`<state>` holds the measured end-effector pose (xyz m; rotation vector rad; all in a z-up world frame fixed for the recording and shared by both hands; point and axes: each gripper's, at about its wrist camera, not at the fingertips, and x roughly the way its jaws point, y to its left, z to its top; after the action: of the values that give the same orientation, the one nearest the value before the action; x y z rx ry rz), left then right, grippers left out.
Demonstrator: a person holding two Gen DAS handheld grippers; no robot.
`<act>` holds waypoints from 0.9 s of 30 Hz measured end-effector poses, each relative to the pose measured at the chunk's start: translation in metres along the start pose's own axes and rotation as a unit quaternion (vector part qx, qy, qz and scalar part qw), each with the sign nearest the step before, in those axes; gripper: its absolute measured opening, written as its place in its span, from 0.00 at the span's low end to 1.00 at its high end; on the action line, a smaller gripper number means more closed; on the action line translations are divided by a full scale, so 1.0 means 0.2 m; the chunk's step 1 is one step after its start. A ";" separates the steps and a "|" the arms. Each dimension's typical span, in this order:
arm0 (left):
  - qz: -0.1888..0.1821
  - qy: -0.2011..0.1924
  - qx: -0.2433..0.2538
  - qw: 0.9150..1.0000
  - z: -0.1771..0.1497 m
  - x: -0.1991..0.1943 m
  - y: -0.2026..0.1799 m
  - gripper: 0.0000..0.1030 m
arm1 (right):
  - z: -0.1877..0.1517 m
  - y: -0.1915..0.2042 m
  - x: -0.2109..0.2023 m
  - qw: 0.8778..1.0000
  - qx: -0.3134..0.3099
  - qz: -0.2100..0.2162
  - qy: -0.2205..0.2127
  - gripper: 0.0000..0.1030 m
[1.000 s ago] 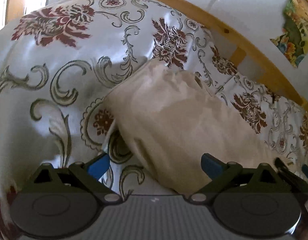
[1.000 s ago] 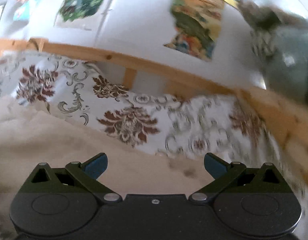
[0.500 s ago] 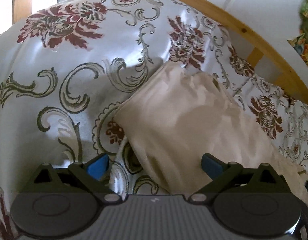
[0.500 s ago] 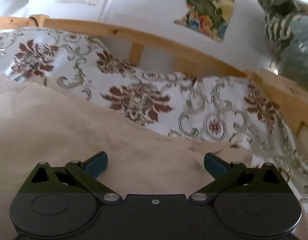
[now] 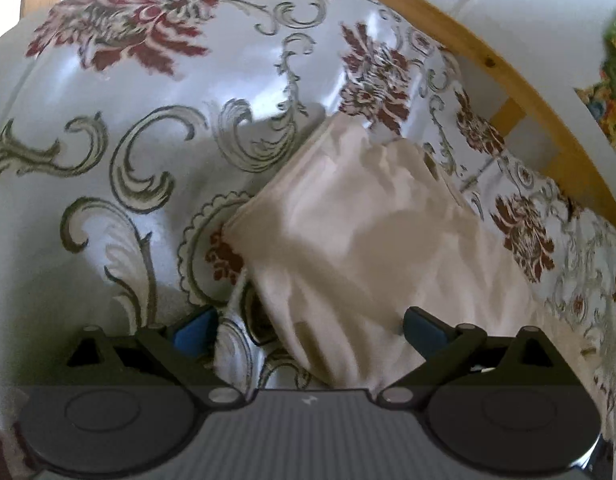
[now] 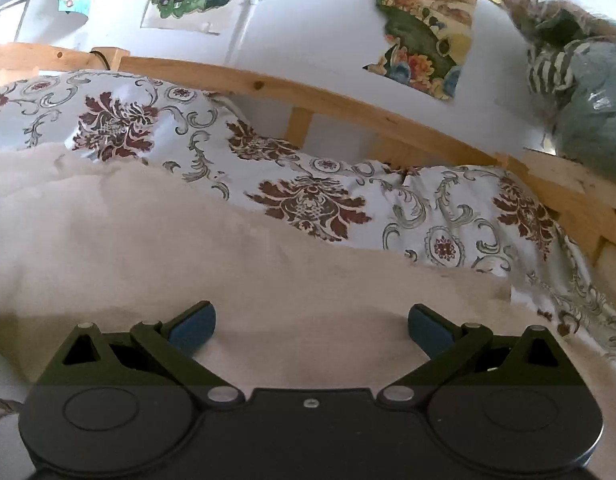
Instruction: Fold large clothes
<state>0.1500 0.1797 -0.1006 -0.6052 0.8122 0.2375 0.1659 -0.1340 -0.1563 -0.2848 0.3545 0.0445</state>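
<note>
Both tools, left (image 5: 310, 330) and right (image 6: 311, 328), gape empty above the beige garment (image 5: 372, 240).

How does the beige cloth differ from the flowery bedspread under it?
The beige cloth is plain; the bedspread carries dark red flowers and grey-green scrolls. The cloth is matte and creased into folds; the bedspread looks glossy and smoother. The cloth covers only part of the bedspread. Both are soft fabric lying on the bed.
</note>
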 end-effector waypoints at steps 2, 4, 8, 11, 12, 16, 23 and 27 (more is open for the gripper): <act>-0.002 -0.003 0.003 1.000 0.00 0.00 0.01 0.90 | 0.00 0.00 0.00 1.000 -0.001 -0.001 0.000 0.99; -0.002 -0.004 0.015 1.000 0.00 0.00 -0.01 0.72 | 0.00 0.00 0.00 1.000 -0.001 -0.001 0.000 0.99; 0.009 -0.021 0.032 0.999 0.01 -0.03 -0.04 0.30 | 0.00 0.00 0.00 1.000 -0.002 -0.001 0.000 0.99; 0.007 -0.035 0.044 0.998 0.02 -0.07 -0.06 0.09 | 0.01 0.00 0.00 1.000 -0.005 -0.001 0.001 0.99; 0.004 -0.042 0.047 0.998 0.01 -0.10 -0.07 0.07 | 0.01 0.00 0.00 1.000 -0.003 0.000 0.002 0.99; 0.035 -0.056 0.109 0.992 -0.01 -0.14 -0.16 0.08 | 0.01 -0.01 0.01 1.000 0.000 0.002 0.004 0.99; 0.020 -0.072 0.114 0.991 -0.04 -0.18 -0.18 0.21 | 0.01 -0.01 0.02 1.000 0.005 0.007 0.007 0.99; 0.025 -0.063 0.116 0.991 -0.01 -0.12 -0.18 0.26 | 0.01 -0.01 0.02 1.000 0.005 0.008 0.008 0.99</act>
<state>0.1474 0.1504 -0.0686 -0.3479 0.7213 0.2204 0.1703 -0.1362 -0.1556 -0.2719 0.3718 0.0556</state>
